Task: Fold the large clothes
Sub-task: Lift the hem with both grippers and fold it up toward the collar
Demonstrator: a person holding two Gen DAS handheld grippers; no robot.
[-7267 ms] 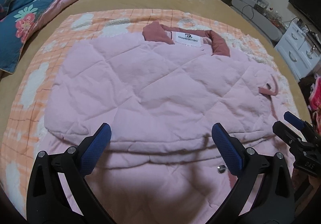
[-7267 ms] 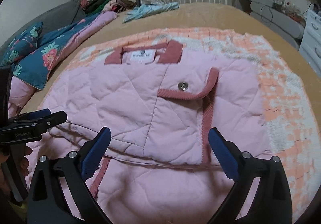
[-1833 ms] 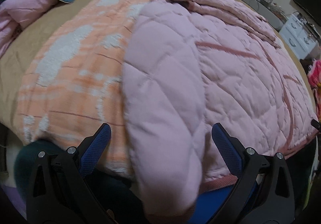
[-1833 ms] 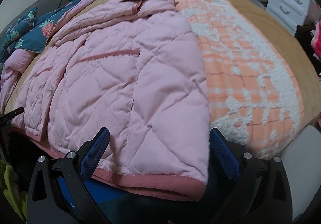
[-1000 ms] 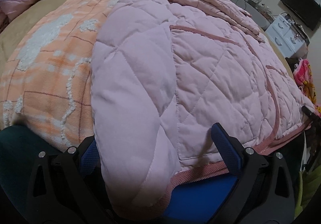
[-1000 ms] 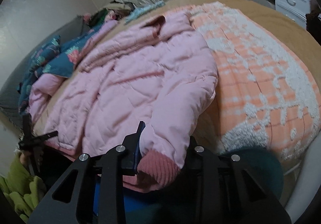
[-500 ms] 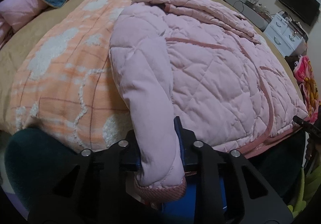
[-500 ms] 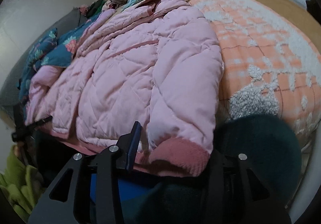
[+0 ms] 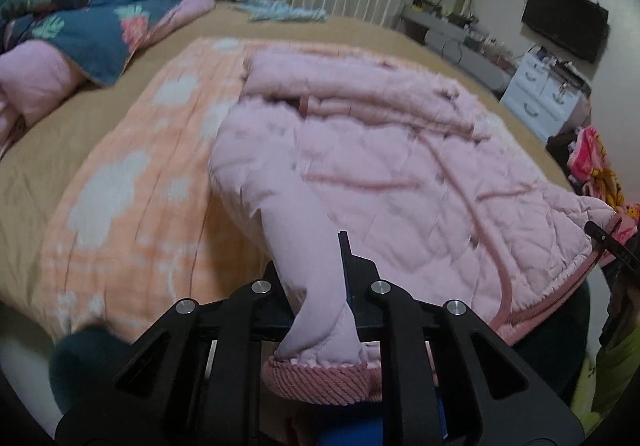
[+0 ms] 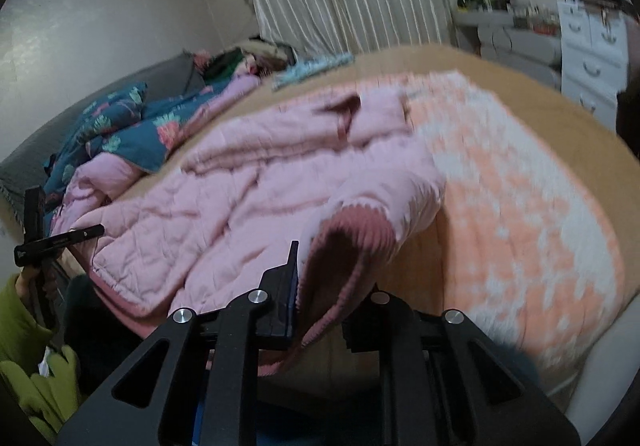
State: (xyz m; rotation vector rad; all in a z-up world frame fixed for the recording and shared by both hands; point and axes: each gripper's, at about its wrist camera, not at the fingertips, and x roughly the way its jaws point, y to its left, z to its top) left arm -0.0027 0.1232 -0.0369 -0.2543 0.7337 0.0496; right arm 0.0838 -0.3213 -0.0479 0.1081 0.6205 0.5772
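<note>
Both tongs, L & R, clamp jacket sleeve cuffs.

A pink quilted jacket is seen spread across the near half of a bed, its body lying crumpled in folds with darker rose piping running over it. Both sleeves are lifted off the bedding at the near edge, each ending in a ribbed rose cuff. The collar end is turned toward the far side.
</note>
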